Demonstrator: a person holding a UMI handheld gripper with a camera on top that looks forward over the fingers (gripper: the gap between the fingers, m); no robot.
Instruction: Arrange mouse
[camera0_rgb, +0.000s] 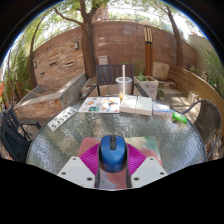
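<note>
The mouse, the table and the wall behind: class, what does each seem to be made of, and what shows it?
Mouse: smooth blue plastic, probably, with a slight sheen; it sits between the hand-held gripper fingers.
Table: glass top, seemingly; it looks see-through and reflective, with a round rim.
Wall: red brick, matte; mortar lines show.

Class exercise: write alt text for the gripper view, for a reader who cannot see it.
A blue mouse sits between the gripper's two fingers, resting on a pink mat on a round glass table. Beyond it lie books and a clear cup, with a brick wall and trees behind.
</note>
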